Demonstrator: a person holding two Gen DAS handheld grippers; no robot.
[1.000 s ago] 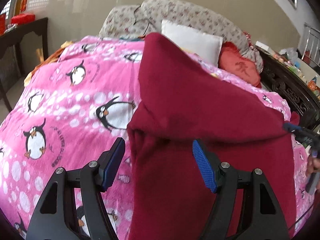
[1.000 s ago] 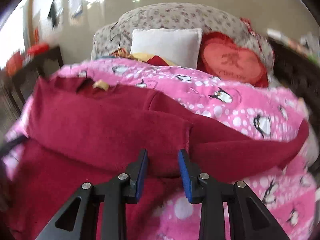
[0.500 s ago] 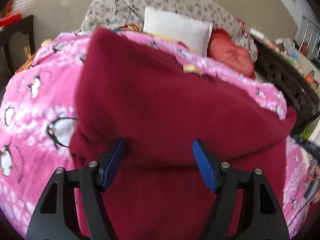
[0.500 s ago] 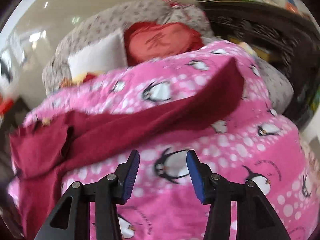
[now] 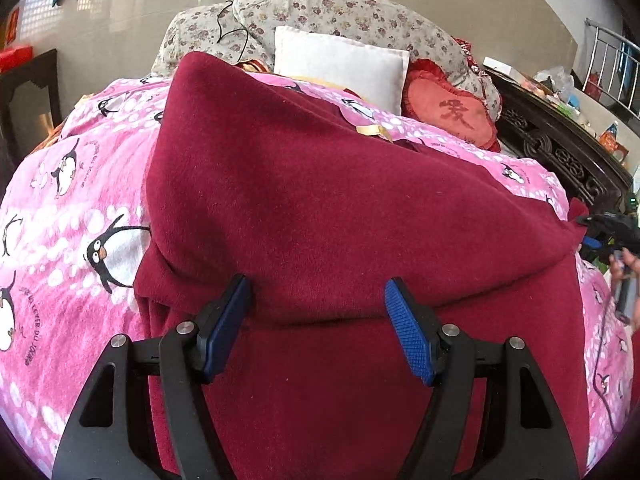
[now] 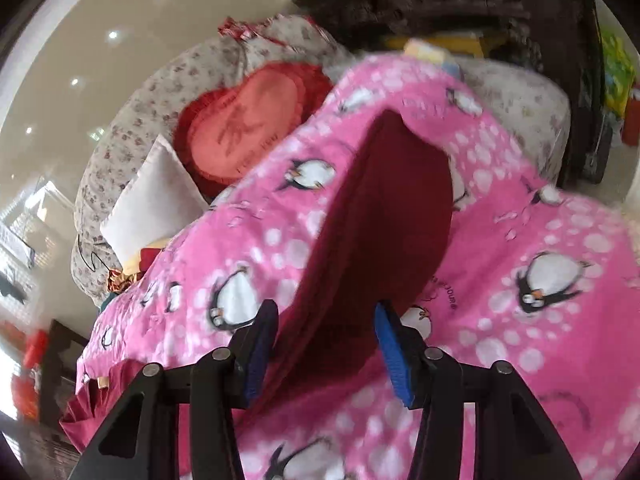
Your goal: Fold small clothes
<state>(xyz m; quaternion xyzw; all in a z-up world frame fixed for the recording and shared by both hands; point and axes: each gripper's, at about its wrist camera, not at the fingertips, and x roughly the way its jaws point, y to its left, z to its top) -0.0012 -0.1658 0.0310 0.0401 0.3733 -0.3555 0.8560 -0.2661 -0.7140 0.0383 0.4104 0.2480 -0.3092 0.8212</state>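
Observation:
A maroon fleece garment (image 5: 320, 200) lies on a pink penguin blanket (image 5: 68, 240), its upper part folded down over the lower part. My left gripper (image 5: 318, 328) hovers open over that fold's edge, and neither pad touches the cloth. At the far right, my right gripper (image 5: 596, 236) sits at the garment's sleeve. In the right wrist view the maroon sleeve (image 6: 392, 208) runs up between the jaws of the rolled right gripper (image 6: 326, 340). They are closing on it, and the cloth fills the gap between the blue pads.
A white pillow (image 5: 340, 64), a red heart cushion (image 5: 452, 112) and a floral bolster (image 5: 320, 8) lie at the head of the bed. A dark carved cabinet (image 5: 560, 156) with clutter on top stands to the right. A hand (image 5: 632, 264) shows at the right edge.
The right gripper left the garment's body, swung right along the sleeve while rolling, opened, then closed around the sleeve. The left gripper shifted a little over the fold, still open.

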